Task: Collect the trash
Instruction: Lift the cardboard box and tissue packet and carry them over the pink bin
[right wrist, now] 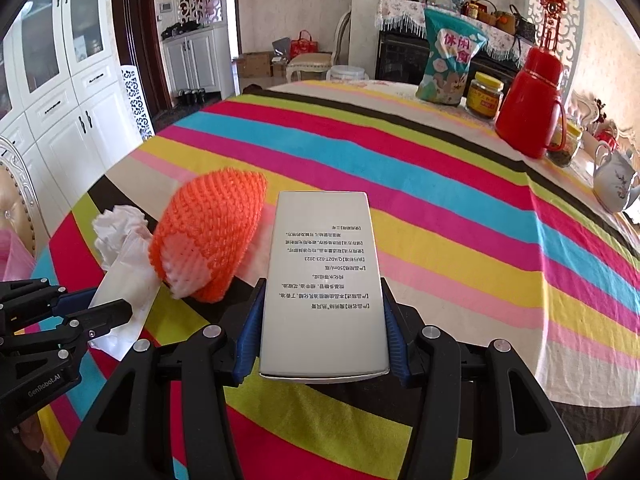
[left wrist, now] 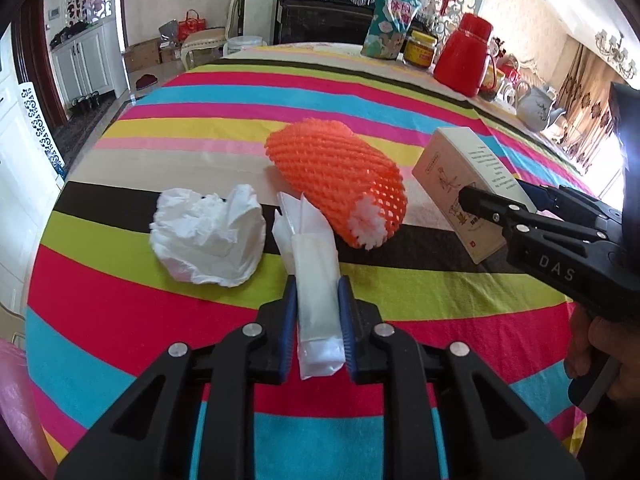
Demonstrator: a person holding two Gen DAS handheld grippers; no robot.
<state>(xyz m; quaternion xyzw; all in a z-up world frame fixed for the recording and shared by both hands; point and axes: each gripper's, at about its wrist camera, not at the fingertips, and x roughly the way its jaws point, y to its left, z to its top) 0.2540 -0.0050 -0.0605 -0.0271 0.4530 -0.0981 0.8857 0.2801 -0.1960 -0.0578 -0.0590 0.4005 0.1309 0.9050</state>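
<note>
Trash on striped bench (left wrist: 120,300), crumpled white tissue (left wrist: 208,236) at left, white wrapper (left wrist: 316,280) clamped in left tongs (left wrist: 318,320), orange foam net (left wrist: 336,184) resting centre, white carton (right wrist: 324,284) clamped in right tongs (right wrist: 324,336), lifted off cloth.

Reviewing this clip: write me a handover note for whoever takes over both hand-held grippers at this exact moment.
Left hand-held gripper: shut on the white plastic wrapper, held over the striped tablecloth.
Right hand-held gripper: shut on the white carton, lifted above the table.
Still lying on the cloth: the crumpled tissue and the orange foam net.
No bin is in view.
Done: two pieces gripped. Left: drop both, then collect the tissue and the net.
</note>
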